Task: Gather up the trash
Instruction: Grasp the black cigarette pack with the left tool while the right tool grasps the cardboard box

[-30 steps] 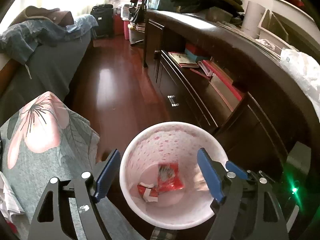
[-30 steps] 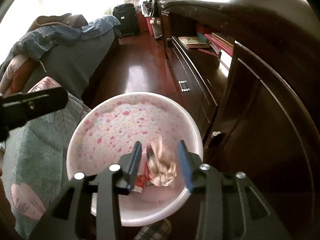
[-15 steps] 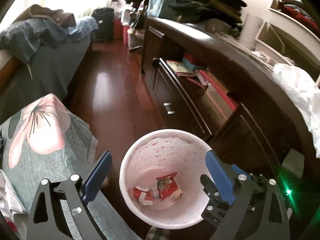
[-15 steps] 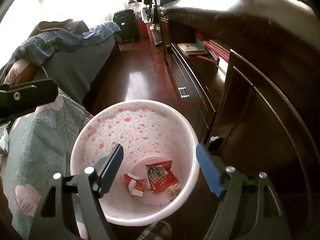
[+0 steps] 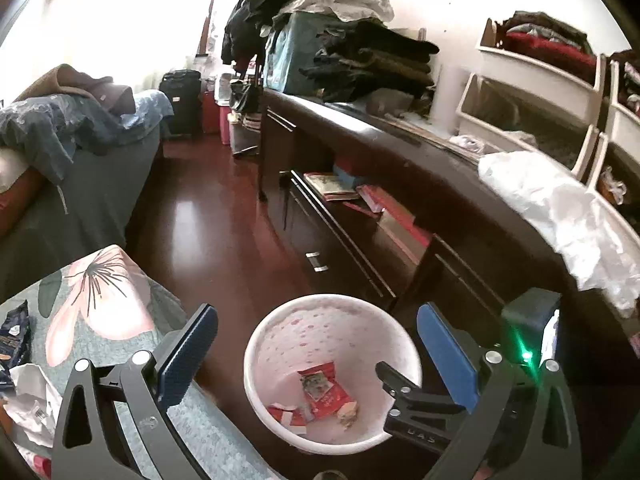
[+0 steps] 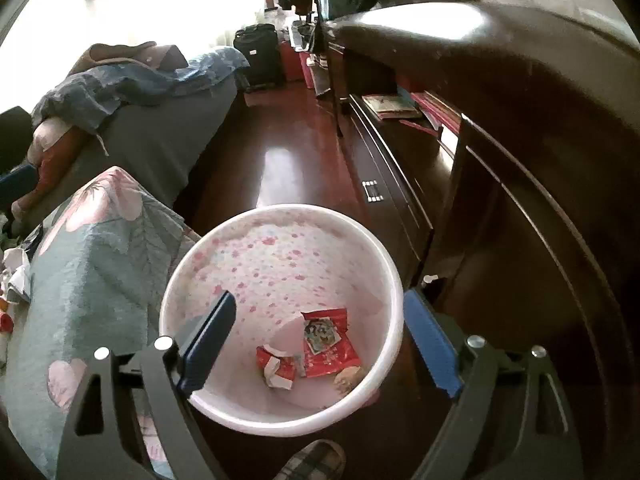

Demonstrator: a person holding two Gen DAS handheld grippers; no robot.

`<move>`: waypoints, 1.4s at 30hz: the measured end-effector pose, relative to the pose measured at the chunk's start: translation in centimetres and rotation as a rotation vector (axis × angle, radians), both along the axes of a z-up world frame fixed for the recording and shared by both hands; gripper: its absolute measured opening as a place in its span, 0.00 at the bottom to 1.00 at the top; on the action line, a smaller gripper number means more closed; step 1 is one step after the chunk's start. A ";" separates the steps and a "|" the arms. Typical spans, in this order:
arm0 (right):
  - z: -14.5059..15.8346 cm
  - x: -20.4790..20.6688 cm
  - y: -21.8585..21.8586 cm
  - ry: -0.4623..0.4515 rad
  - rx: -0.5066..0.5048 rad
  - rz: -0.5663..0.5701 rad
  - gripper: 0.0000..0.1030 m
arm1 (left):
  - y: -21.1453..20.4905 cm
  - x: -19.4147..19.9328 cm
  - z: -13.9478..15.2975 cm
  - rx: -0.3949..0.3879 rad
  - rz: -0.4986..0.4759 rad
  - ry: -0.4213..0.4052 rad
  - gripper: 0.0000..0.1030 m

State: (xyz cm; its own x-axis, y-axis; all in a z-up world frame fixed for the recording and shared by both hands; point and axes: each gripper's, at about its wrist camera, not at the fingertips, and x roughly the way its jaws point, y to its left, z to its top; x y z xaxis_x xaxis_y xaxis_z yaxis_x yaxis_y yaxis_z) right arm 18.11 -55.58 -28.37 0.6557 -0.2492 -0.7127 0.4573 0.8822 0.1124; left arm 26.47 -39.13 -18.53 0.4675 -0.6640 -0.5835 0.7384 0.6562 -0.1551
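Note:
A pink-flowered white trash bin stands on the dark wood floor; it also shows in the left wrist view. Inside lie a red snack wrapper, a crumpled red-and-white wrapper and a tan crumpled scrap. My right gripper is open and empty above the bin. My left gripper is open and empty, higher above the bin. More trash lies on the floral cloth at left: crumpled white paper and a dark blue packet.
A floral-covered surface is at left. A dark wood cabinet with drawers and books runs along the right, a white plastic bag on top. A bed lies at far left. A slipper is by the bin.
The right gripper opened and dropped the tan crumpled scrap into the bin. Both grippers rose and drew back from the bin.

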 end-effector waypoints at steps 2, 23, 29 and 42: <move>0.6 -0.2 0.4 -0.013 -0.006 0.009 0.84 | 0.7 0.1 0.5 -0.027 -0.010 0.020 0.96; 9.0 -1.9 15.3 -0.090 -0.105 0.339 0.91 | 23.0 -1.4 0.4 0.133 0.641 0.028 0.96; 9.3 -1.2 21.1 -0.076 -0.139 0.453 0.92 | 29.8 -0.8 -2.9 0.197 0.859 0.159 0.96; 9.4 0.2 28.1 -0.043 -0.173 0.565 0.91 | 32.8 1.6 -6.7 0.196 1.060 0.321 0.80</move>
State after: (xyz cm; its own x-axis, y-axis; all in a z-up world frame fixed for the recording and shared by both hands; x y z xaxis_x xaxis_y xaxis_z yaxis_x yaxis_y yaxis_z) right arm 18.27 -27.52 -18.93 0.7479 0.0371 -0.6628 -0.0906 0.9948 -0.0466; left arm 28.07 -6.35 -25.23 0.5506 0.0964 -0.8292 -0.2628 0.9628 -0.0626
